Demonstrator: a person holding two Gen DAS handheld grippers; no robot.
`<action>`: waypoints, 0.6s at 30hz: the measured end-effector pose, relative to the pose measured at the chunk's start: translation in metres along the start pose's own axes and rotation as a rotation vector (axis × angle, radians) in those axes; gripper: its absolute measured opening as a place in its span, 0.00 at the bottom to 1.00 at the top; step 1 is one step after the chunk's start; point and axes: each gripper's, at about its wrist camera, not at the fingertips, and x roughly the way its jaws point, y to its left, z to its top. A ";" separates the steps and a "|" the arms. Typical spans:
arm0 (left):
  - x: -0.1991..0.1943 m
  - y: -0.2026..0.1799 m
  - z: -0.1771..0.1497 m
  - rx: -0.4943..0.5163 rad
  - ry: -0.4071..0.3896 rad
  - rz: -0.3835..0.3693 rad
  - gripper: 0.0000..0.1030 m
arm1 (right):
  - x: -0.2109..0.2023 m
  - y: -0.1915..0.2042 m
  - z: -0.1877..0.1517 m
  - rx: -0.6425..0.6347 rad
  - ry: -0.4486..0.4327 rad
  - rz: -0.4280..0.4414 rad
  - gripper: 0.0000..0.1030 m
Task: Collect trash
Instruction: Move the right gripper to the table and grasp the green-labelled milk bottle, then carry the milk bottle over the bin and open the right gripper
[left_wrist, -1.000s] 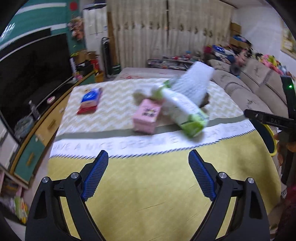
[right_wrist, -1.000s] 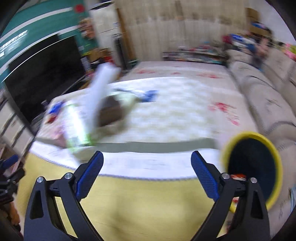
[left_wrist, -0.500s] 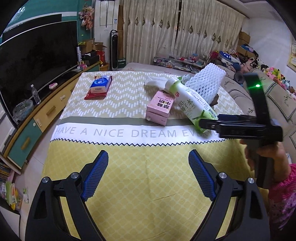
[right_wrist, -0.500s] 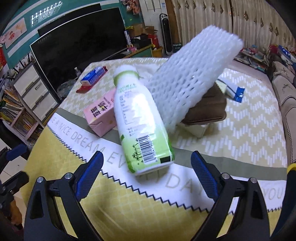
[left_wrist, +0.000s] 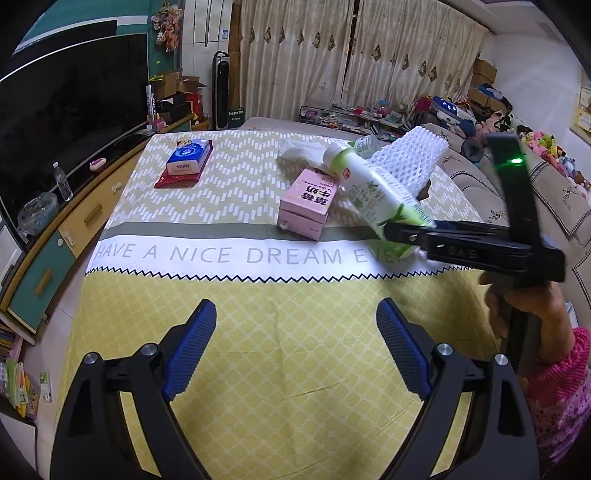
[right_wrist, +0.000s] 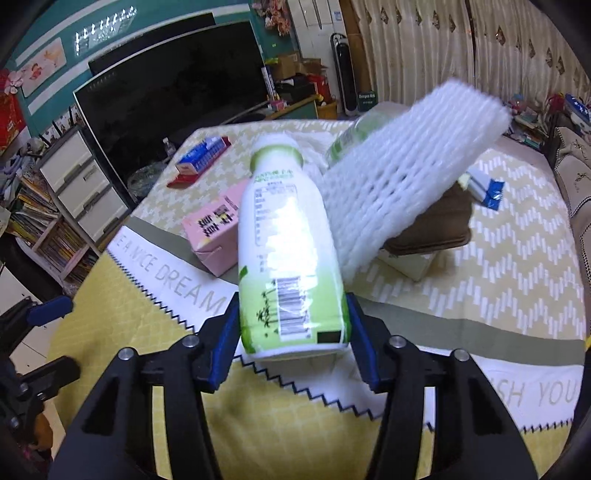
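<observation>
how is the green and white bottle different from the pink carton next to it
The bottle is round, green and white; the pink carton is a box. The bottle has the right gripper, whose jaws have just been closing, at its base; the pink carton is ungripped. Both lie on the tablecloth.

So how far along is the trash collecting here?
Early: nothing visibly binned yet. In hand: the right gripper has just been closing, its pads now against the base of the green-and-white bottle. The left gripper is open and empty. Left on the table: the pink carton, foam net, tissue pack and blue wrapper.
</observation>
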 end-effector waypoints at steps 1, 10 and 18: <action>0.001 0.000 0.000 -0.003 0.005 -0.002 0.85 | -0.005 0.000 0.000 0.002 -0.011 0.002 0.50; 0.002 -0.007 -0.001 0.012 0.006 -0.013 0.85 | -0.071 0.003 -0.007 0.005 -0.141 -0.024 0.49; -0.001 -0.017 -0.003 0.035 0.004 -0.018 0.85 | -0.108 0.004 -0.013 0.004 -0.199 -0.020 0.48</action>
